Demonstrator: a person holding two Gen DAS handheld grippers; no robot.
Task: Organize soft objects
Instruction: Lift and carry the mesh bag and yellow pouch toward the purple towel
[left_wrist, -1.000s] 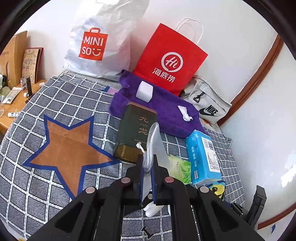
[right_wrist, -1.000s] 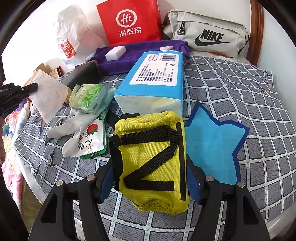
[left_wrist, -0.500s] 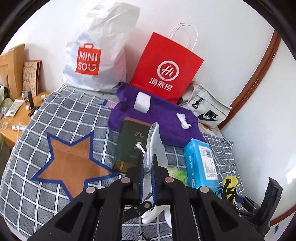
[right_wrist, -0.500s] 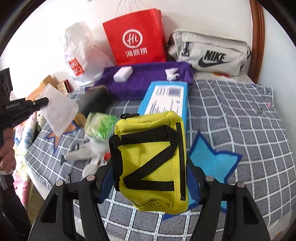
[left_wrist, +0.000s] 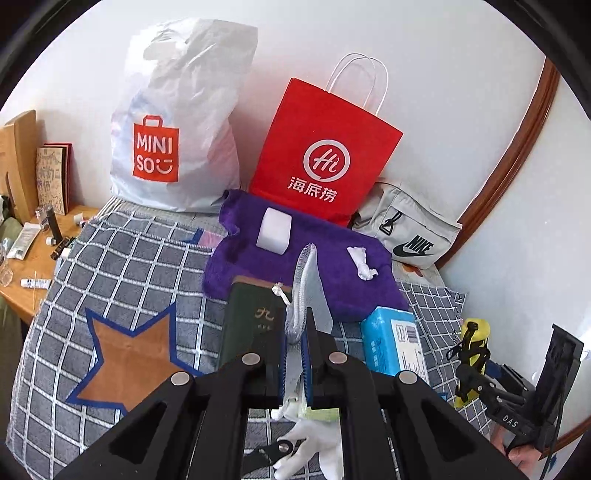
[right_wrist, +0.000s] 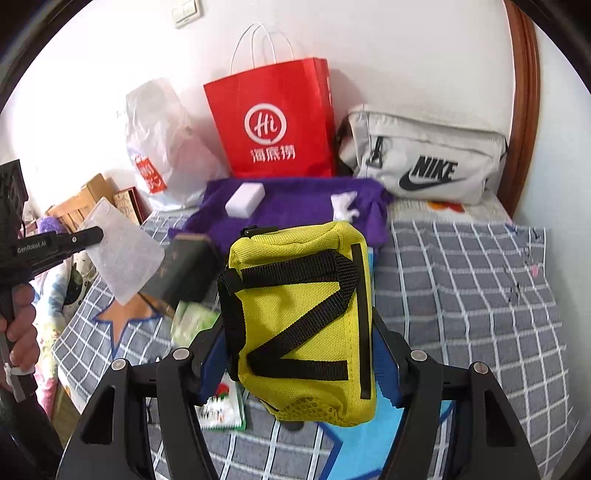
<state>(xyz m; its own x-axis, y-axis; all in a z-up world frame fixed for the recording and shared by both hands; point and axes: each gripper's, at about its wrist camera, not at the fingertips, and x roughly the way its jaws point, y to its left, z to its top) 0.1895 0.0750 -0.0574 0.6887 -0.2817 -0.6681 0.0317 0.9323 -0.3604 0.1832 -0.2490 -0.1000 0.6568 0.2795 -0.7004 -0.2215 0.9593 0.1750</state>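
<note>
My left gripper (left_wrist: 294, 334) is shut on a thin white mesh pouch (left_wrist: 303, 288) and holds it up above the bed; the pouch also shows in the right wrist view (right_wrist: 122, 251). My right gripper (right_wrist: 299, 354) is shut on a yellow pouch with black straps (right_wrist: 301, 321), lifted above the bed; it also shows at the right of the left wrist view (left_wrist: 471, 347). A purple towel (left_wrist: 317, 266) at the back carries a white sponge block (left_wrist: 274, 230) and a crumpled white tissue (left_wrist: 362, 262).
On the checked bedspread (left_wrist: 122, 258) lie an orange star patch (left_wrist: 129, 354), a blue star patch (right_wrist: 369, 443), a dark green tin (left_wrist: 255, 325), a blue tissue pack (left_wrist: 393, 339), white gloves (left_wrist: 314, 443) and snack packets (right_wrist: 221, 406). A Miniso bag (left_wrist: 177, 122), red paper bag (left_wrist: 325, 158) and Nike bag (left_wrist: 410, 229) line the wall.
Both grippers have risen and pulled back from the bed with their pouches. The yellow pouch is now well above the blue star patch.
</note>
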